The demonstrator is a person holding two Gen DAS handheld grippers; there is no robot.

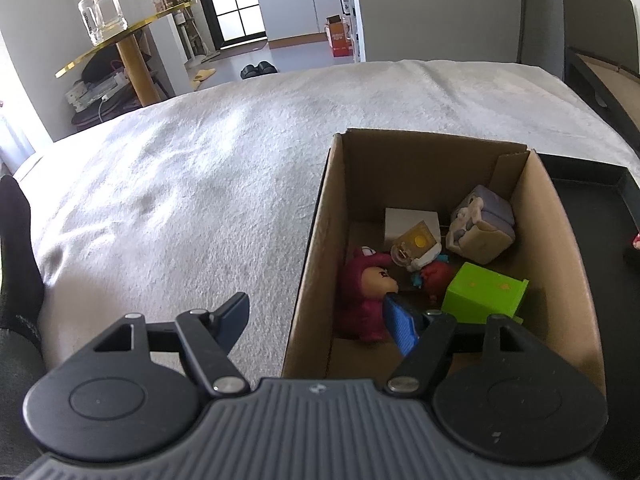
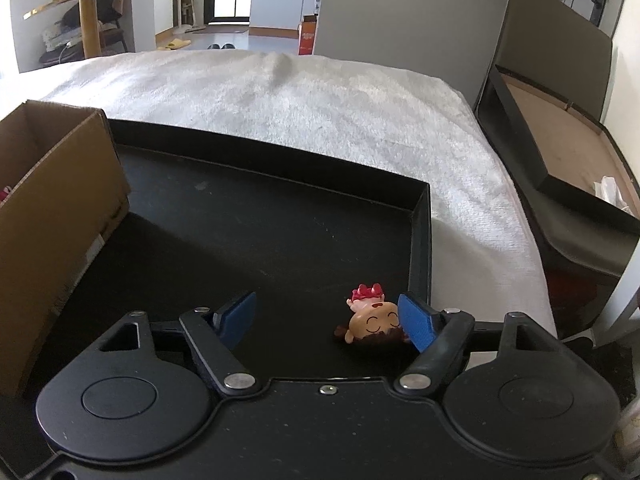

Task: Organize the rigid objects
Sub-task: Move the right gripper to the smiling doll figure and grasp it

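A cardboard box (image 1: 316, 240) stands on the white bedspread and holds several toys: a magenta figurine (image 1: 366, 292), a green block (image 1: 484, 294), a lilac-and-beige cube toy (image 1: 480, 224), a white box (image 1: 408, 220) and a small red figure (image 1: 436, 276). My left gripper (image 1: 320, 316) is open, straddling the box's left wall with its right finger inside. In the right wrist view a small doll (image 2: 372, 320) with a red bow lies on the black tray (image 2: 280, 168). My right gripper (image 2: 328, 316) is open around it, the doll resting against the right finger (image 2: 416, 320).
The same cardboard box (image 2: 60, 208) stands on the tray's left part. The white bedspread (image 1: 180, 184) spreads to the left and beyond. A dark bed frame (image 2: 560, 184) lies to the right. A gold side table (image 1: 120, 40) with a glass jar (image 1: 100, 12) stands off the bed.
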